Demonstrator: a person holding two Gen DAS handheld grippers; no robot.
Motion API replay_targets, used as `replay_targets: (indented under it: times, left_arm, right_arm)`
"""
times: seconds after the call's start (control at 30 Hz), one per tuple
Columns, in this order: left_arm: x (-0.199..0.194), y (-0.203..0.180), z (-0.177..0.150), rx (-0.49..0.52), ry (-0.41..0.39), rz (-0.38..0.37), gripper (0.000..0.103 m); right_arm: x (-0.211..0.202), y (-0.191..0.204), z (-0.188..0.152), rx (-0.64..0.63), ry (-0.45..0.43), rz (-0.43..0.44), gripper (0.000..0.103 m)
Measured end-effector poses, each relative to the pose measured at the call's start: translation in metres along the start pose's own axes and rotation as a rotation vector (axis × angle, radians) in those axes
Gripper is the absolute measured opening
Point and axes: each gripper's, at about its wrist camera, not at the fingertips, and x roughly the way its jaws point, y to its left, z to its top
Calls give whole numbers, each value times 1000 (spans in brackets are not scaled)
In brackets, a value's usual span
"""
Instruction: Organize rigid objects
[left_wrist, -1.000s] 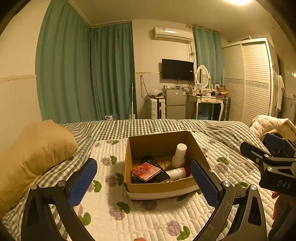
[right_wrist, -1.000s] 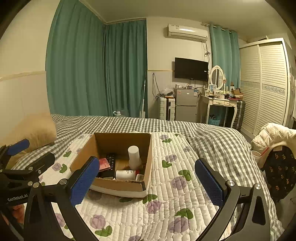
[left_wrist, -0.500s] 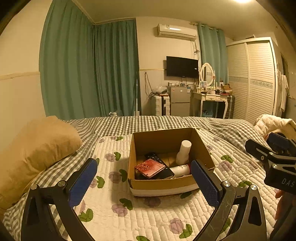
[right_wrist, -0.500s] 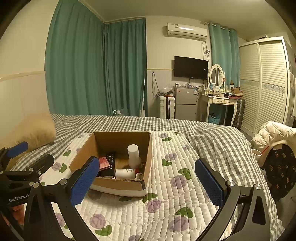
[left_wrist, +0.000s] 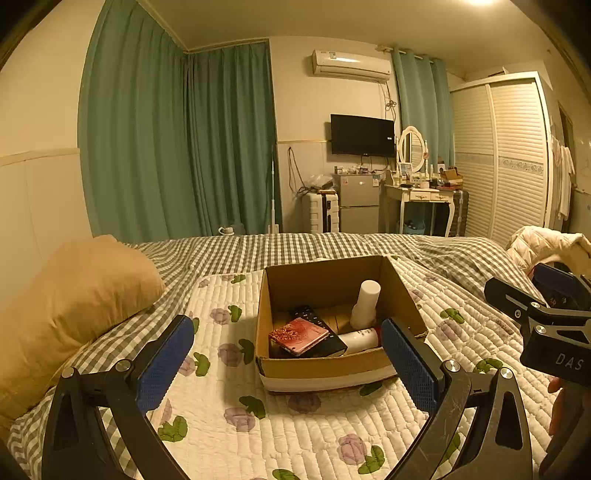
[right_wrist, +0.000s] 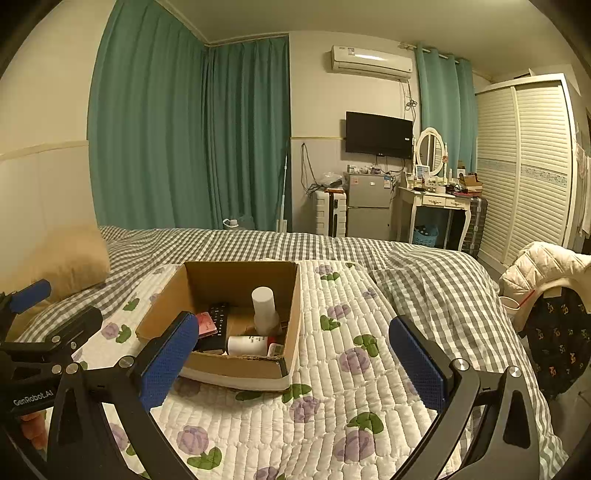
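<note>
An open cardboard box (left_wrist: 321, 365) (right_wrist: 162, 306) sits on the floral quilt of a bed. Inside it are an upright white bottle (left_wrist: 365, 304) (right_wrist: 264, 310), a white bottle lying down (left_wrist: 358, 338) (right_wrist: 247, 345), a black remote (left_wrist: 308, 314) (right_wrist: 218, 317) and a red booklet (left_wrist: 299, 336) (right_wrist: 206, 324) on a dark block. My left gripper (left_wrist: 288, 365) hangs open in front of the box, holding nothing. My right gripper (right_wrist: 291, 362) is open too, empty, nearer the box's right side. Each gripper shows at the edge of the other's view.
A tan pillow (left_wrist: 66, 306) lies at the left on the checked bedding (right_wrist: 424, 280). A pale jacket (right_wrist: 546, 266) hangs at the right. Beyond the bed stand a small fridge (left_wrist: 358, 203), a vanity desk (left_wrist: 424, 203), a wardrobe (left_wrist: 513, 162) and green curtains (left_wrist: 177, 147).
Both grippers have drawn back and risen slightly, so the box sits a little farther away and the view tilts up. Both stay open and empty.
</note>
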Motion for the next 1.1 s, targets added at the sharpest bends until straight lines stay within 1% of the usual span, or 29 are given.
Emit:
replay_targets:
  times: [0.3,0.67,0.93,1.1]
  left_arm:
    - [-1,2,0,-1,-6,5,103]
    - [-1,2,-1,2,2,9,103]
    - [0,1,-1,5,15,18,103]
    - [0,1,-1,11,16,8,103]
  right_arm:
    - [4,5,-2,-9,12,1,103]
    - [8,4,-5,-1,25,-8,103]
    - [7,3,-6,0,18,-8,103]
    - [6,4,-6,-3,21,-9,103]
